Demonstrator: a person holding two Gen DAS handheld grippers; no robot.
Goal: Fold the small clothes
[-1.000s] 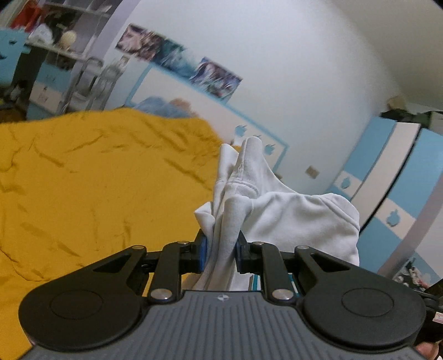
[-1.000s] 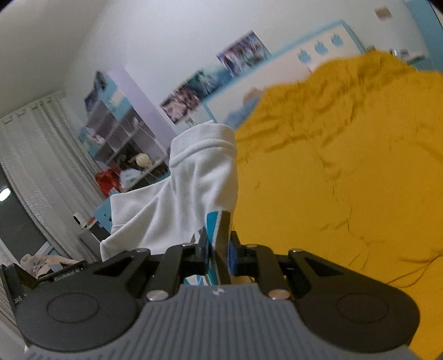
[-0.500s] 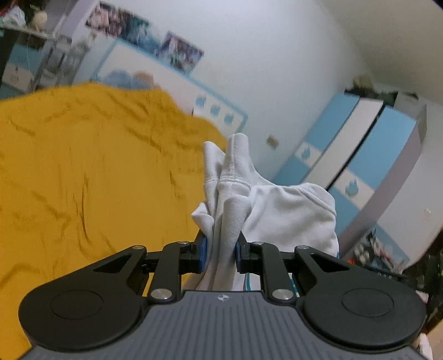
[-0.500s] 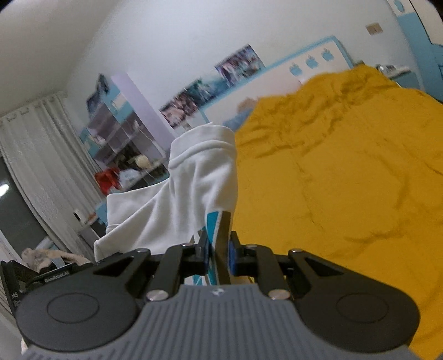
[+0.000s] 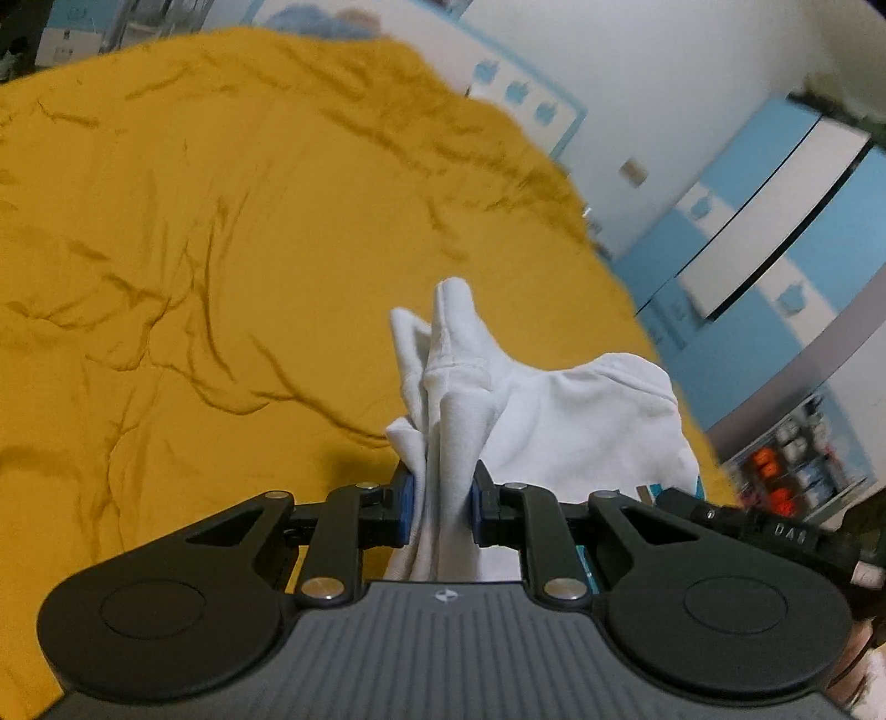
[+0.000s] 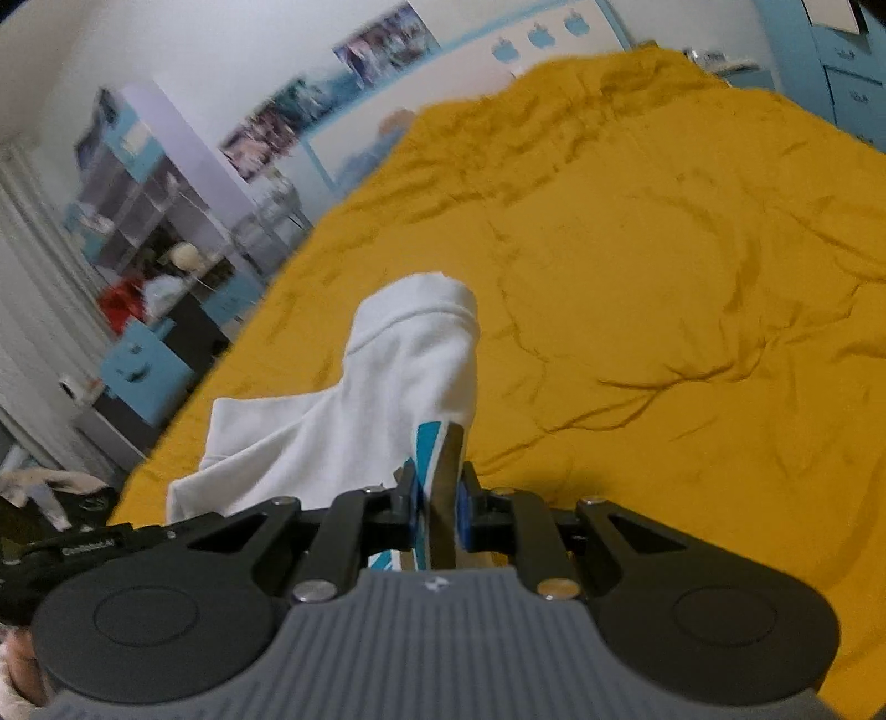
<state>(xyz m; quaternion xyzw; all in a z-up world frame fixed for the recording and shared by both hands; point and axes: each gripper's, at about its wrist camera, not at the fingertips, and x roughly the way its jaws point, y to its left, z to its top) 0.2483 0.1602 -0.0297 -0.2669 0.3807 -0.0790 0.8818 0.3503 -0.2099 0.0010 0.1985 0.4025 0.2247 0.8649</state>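
A small white garment (image 5: 554, 421) with a teal print hangs between my two grippers above the yellow bedspread (image 5: 194, 249). My left gripper (image 5: 440, 501) is shut on a bunched white edge of it. My right gripper (image 6: 437, 507) is shut on another edge, where the teal print (image 6: 426, 448) shows; the white cloth (image 6: 387, 387) stands up in front of it. The right gripper's body shows at the right edge of the left wrist view (image 5: 775, 531). The lower part of the garment is hidden behind the gripper bodies.
The wrinkled yellow bedspread (image 6: 692, 277) fills most of both views. A blue and white wardrobe (image 5: 775, 194) stands to the right of the bed. Shelves and blue drawers (image 6: 149, 266) stand to the left. The headboard and wall posters (image 6: 376, 44) are at the far end.
Both grippers have tilted downward toward the bed while holding the garment, so the bedspread fills more of each view. Both grips stay shut on the cloth.
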